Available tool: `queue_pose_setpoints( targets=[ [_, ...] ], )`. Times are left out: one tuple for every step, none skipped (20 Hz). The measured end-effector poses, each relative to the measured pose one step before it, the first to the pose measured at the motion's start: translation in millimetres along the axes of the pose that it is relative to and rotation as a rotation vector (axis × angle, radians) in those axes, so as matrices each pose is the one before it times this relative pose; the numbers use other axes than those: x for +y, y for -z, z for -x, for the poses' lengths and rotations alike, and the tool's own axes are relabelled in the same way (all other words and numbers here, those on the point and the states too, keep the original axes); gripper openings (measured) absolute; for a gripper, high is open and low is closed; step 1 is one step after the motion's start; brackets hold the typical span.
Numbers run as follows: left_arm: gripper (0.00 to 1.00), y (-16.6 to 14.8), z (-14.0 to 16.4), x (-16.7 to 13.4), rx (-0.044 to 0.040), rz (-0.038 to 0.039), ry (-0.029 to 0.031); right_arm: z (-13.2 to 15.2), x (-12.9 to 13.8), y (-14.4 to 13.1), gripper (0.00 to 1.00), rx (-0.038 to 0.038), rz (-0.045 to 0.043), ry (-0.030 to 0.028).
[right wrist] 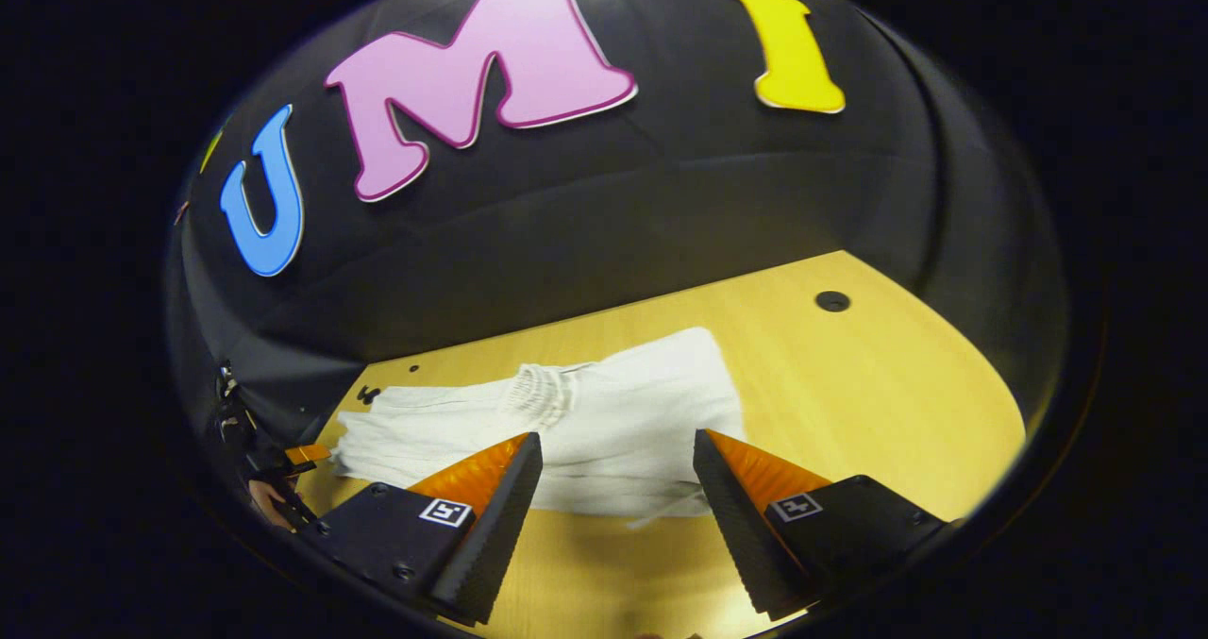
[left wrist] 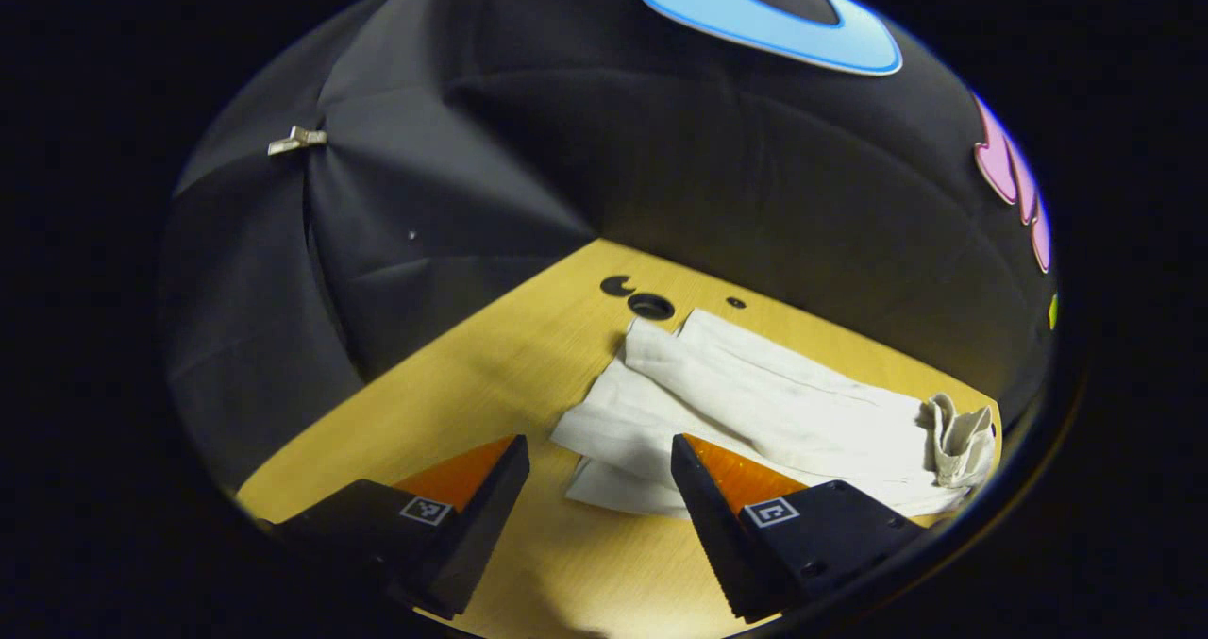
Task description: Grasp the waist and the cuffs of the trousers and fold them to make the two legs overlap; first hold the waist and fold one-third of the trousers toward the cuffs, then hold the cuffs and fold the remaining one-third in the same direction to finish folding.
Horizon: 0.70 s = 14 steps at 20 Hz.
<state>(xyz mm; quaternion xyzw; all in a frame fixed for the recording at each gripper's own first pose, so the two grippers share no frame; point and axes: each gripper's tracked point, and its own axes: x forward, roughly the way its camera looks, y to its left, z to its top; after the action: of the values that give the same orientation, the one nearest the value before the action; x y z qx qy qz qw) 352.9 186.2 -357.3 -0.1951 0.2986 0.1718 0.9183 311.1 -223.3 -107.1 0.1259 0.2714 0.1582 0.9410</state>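
We list the white trousers (left wrist: 755, 403) first, as the landmark: they lie on the wooden table (left wrist: 491, 375), partly folded, one layer over another.

Left gripper view. The left gripper (left wrist: 599, 488) hovers just short of the trousers' near edge, its jaws released and wide apart, nothing between them; one finger (left wrist: 703, 488) overlaps the cloth in the picture, but we cannot tell whether it touches. At the far right end of the trousers we note a bunched, gathered lump of fabric (left wrist: 958, 436). Beyond the trousers' far left corner sit a round hole (left wrist: 650, 306) in the tabletop and a dark crescent mark (left wrist: 615, 286) beside it, with a smaller dot (left wrist: 735, 302) nearby. Well above and left of the trousers, a small metal clip (left wrist: 296, 139) pins the black cloth wall (left wrist: 528, 148).

Right gripper view. The right gripper (right wrist: 618, 483) hangs over the trousers' (right wrist: 566, 422) near edge, jaws likewise released and spread, gripping nothing. Here we see a gathered, elastic-looking band (right wrist: 538, 389) across the middle of the cloth, and a thin strip of fabric (right wrist: 670, 512) trailing from the near edge. A single dark hole (right wrist: 831, 301) lies on bare table (right wrist: 897, 384) well to the right of the trousers. Past the trousers' left end we record the other gripper (right wrist: 302, 455), with a hand (right wrist: 269, 502) holding it, close to the cloth's end.
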Motion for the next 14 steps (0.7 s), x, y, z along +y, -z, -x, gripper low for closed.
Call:
queue_pose_setpoints(
  targets=[
    [0.92,9.09,-6.89,-0.59,0.03454,0.02354,-0.00652,13.93,-12.93,0.88,0.98,0.00182,0.00513,0.02406],
    [0.97,5.26,-3.92,0.90,0.01651,0.00979,-0.01839,10.66,-11.89,0.49,0.98,0.00080,0.00238,0.02404],
    [0.97,-8.15,-2.07,0.74,-0.02601,-0.02122,-0.01135,9.31,-10.94,0.55,0.98,0.00277,-0.00289,0.02312],
    [0.98,-0.52,-1.06,-4.10,-0.00217,-0.01059,0.00086,7.37,-8.68,-0.85,0.98,-0.00019,-0.00585,0.01728],
    [0.97,6.98,-2.54,-2.97,0.02640,-0.00425,-0.00132,8.18,-7.12,0.19,0.98,-0.00081,-0.00492,0.01437],
    [0.99,-0.38,1.11,-0.56,-0.00178,-0.03607,-0.01624,3.86,-2.47,-0.07,0.98,0.00247,-0.00146,0.01006],
    [0.98,4.71,-1.78,-0.21,0.01975,-0.04831,-0.02175,5.85,-5.32,3.35,0.98,0.00442,0.00272,0.00898],
    [0.96,2.92,-2.19,-1.37,0.01364,-0.06321,-0.01312,5.48,-5.02,2.04,0.98,0.00274,0.00672,0.00869],
    [0.96,-2.99,-0.26,-5.40,-0.00347,-0.01383,0.01640,4.25,-2.30,2.36,0.98,0.00266,0.00786,0.00600],
    [0.90,0.47,-1.04,-5.29,0.00709,-0.01186,0.00091,2.68,-0.45,1.60,0.98,0.00452,0.00566,0.00493],
    [0.90,-0.60,-1.08,-3.28,0.00582,0.00388,0.01365,3.50,-1.56,3.81,0.98,0.00771,-0.00115,0.00674],
    [0.85,-0.19,0.60,-3.40,0.00285,0.00477,0.00507,1.71,-0.78,3.09,0.98,0.00563,-0.00611,0.00288],
    [0.79,-0.10,2.27,-2.56,0.00099,-0.01381,0.00531,2.78,-0.48,1.71,0.98,0.00217,-0.00730,0.00173],
    [0.77,2.30,-2.66,-5.63,0.00347,-0.01924,0.00991,1.73,-1.33,-0.16,0.98,-0.00022,-0.00913,0.00608]
  ],
)
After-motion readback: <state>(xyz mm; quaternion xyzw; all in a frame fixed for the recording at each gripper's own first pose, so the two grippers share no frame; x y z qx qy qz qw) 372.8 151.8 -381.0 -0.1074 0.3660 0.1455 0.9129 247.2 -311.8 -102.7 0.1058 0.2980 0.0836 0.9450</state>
